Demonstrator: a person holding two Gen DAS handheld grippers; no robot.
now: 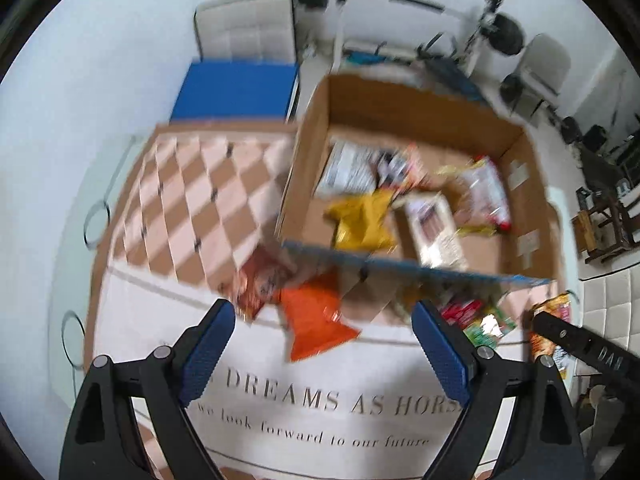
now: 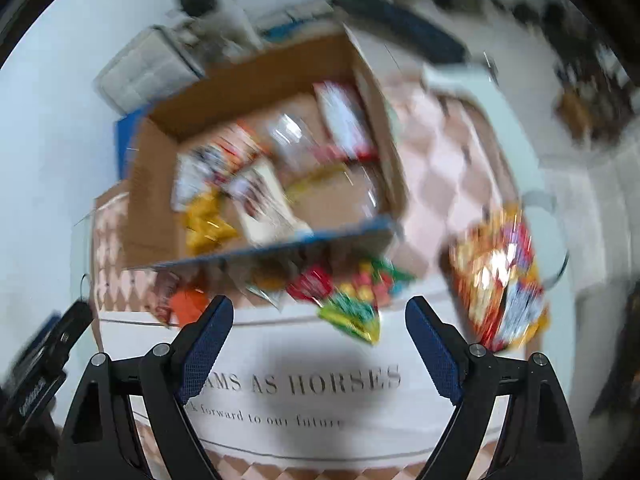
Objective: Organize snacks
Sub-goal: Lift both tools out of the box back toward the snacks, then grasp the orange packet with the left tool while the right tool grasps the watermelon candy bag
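- Both my grippers, left gripper point(image 1: 323, 354) and right gripper point(image 2: 319, 350), hang spread apart, empty.
- Cardboard box point(image 1: 308, 152) at twelve o'clock already holds several snacks.
- Orange packet point(image 1: 316, 320), red packet point(image 1: 260, 280), green-yellow packet point(image 2: 352, 312) and large multicoloured bag point(image 2: 500, 276) remain outside.

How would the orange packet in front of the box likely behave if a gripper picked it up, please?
The orange packet looks crumpled and flat, so it is probably floppy and light. Its glossy film may slip between pads. Lying flat on the cloth, it should slide rather than roll.
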